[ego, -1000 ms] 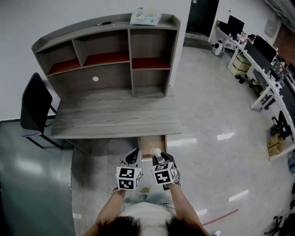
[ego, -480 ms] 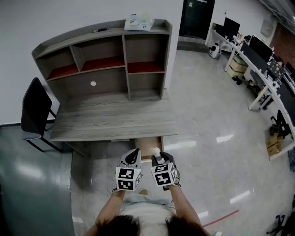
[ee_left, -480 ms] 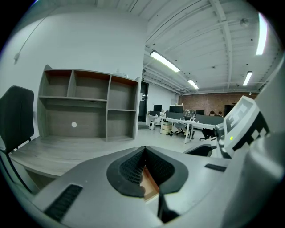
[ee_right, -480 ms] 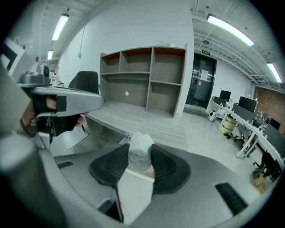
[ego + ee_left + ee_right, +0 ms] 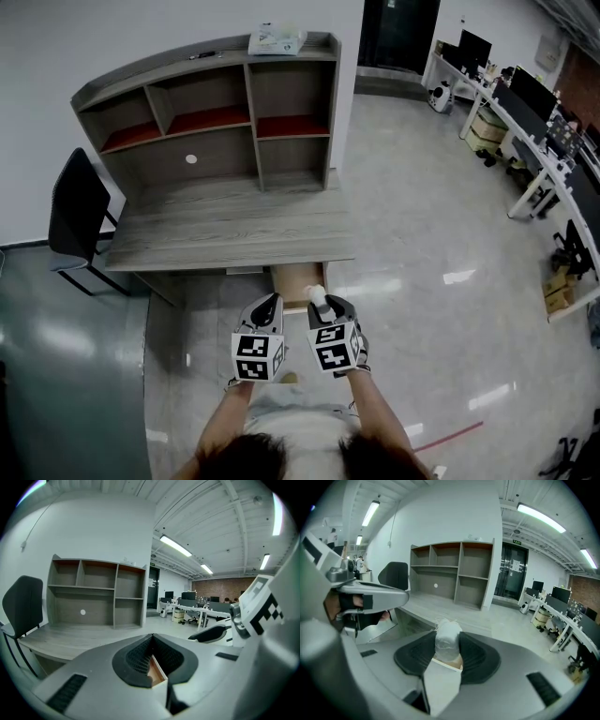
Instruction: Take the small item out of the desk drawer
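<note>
A small white item (image 5: 448, 646), wrapped in clear film, sits between the pads of my right gripper (image 5: 447, 637), which is shut on it. In the head view the small white item (image 5: 317, 294) shows at the tip of the right gripper (image 5: 322, 306), above the front edge of the open drawer (image 5: 292, 284). The drawer hangs out from under the right part of the grey desk (image 5: 225, 234). My left gripper (image 5: 271, 309) is held beside the right one, holding nothing. Its left gripper (image 5: 151, 641) tips meet, and the drawer's wooden wall (image 5: 156, 672) shows through the gap below them.
A hutch of open shelves (image 5: 211, 112) stands on the desk, with a flat box (image 5: 277, 39) on top. A black chair (image 5: 80, 216) stands at the desk's left end. Office desks with monitors (image 5: 534, 122) line the far right, across a glossy floor (image 5: 422, 244).
Both grippers have risen a little side by side, away from the drawer. The right one still carries the white item. The drawer stays open.
</note>
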Demonstrator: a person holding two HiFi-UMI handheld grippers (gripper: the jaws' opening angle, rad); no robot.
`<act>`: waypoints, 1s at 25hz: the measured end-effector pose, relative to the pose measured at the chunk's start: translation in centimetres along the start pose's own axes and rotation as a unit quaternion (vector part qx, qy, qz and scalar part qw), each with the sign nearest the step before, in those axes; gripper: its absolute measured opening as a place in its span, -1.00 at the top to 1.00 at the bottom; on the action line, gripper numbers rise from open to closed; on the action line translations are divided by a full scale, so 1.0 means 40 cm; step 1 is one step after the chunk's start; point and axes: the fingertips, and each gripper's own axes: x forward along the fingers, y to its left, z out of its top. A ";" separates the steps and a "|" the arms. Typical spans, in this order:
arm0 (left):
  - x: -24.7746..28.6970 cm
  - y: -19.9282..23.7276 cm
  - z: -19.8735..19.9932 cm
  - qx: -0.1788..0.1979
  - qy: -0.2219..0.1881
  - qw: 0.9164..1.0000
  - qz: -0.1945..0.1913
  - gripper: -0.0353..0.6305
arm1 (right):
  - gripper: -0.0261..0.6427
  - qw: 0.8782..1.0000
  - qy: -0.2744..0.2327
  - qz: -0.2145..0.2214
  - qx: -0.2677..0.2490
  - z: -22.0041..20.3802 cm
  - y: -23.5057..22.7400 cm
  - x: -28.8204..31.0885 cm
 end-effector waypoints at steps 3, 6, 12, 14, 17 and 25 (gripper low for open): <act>-0.023 -0.024 0.004 -0.002 -0.002 1.000 0.006 0.85 | 0.43 1.000 -0.009 0.003 -0.004 0.003 -0.004 -0.033; -0.040 -0.050 0.008 -0.002 -0.002 1.000 0.007 0.85 | 0.43 1.000 -0.018 0.005 -0.006 0.005 -0.008 -0.060; -0.072 -0.083 0.022 0.002 -0.007 1.000 0.014 0.85 | 0.43 0.999 -0.034 0.010 -0.011 0.010 -0.012 -0.105; -0.080 -0.093 0.026 0.000 -0.009 1.000 0.018 0.85 | 0.43 0.999 -0.040 0.011 -0.014 0.012 -0.016 -0.121; -0.092 -0.108 0.033 -0.001 -0.011 1.000 0.020 0.85 | 0.43 0.999 -0.048 0.011 -0.016 0.016 -0.020 -0.144; -0.129 -0.147 0.059 0.005 -0.020 0.999 0.026 0.85 | 0.43 0.997 -0.072 0.014 -0.026 0.030 -0.028 -0.203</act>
